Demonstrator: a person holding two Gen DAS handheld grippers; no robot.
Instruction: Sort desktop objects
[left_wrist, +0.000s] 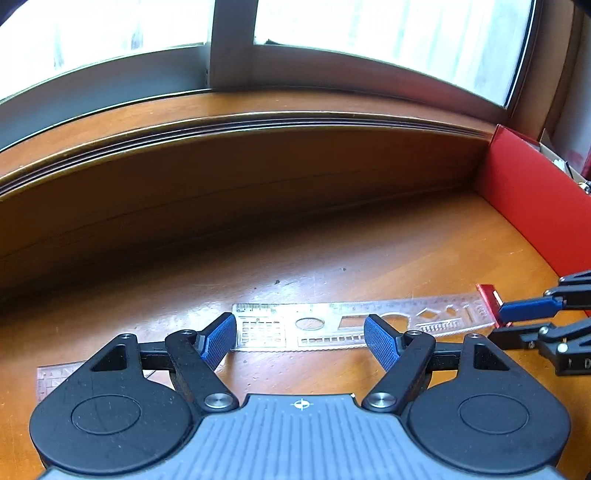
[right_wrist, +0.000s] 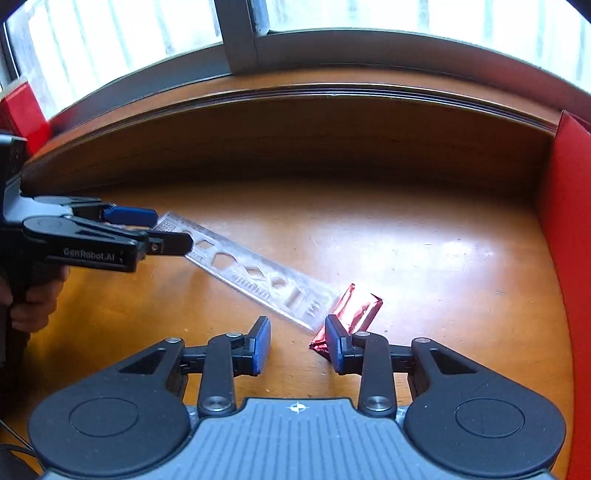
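Left gripper (left_wrist: 300, 341): fingers spread, over the clear ruler's near end.
Right gripper (right_wrist: 297, 341): fingers spread, empty.
Clear ruler (right_wrist: 255, 267): flat on worktop (right_wrist: 424, 240).
Red wrapper (right_wrist: 356, 312): at ruler's tip, touching right finger.
Red box (left_wrist: 535, 199): right edge.

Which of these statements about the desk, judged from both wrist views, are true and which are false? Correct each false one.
1. A clear stencil ruler lies flat on the wooden desk. True.
2. The left gripper is shut on the ruler. False: its jaws stand open at one end of it.
3. A red foil wrapper lies by the ruler's other end. True.
4. The right gripper holds the wrapper aloft. False: it is open, and the wrapper lies on the desk.
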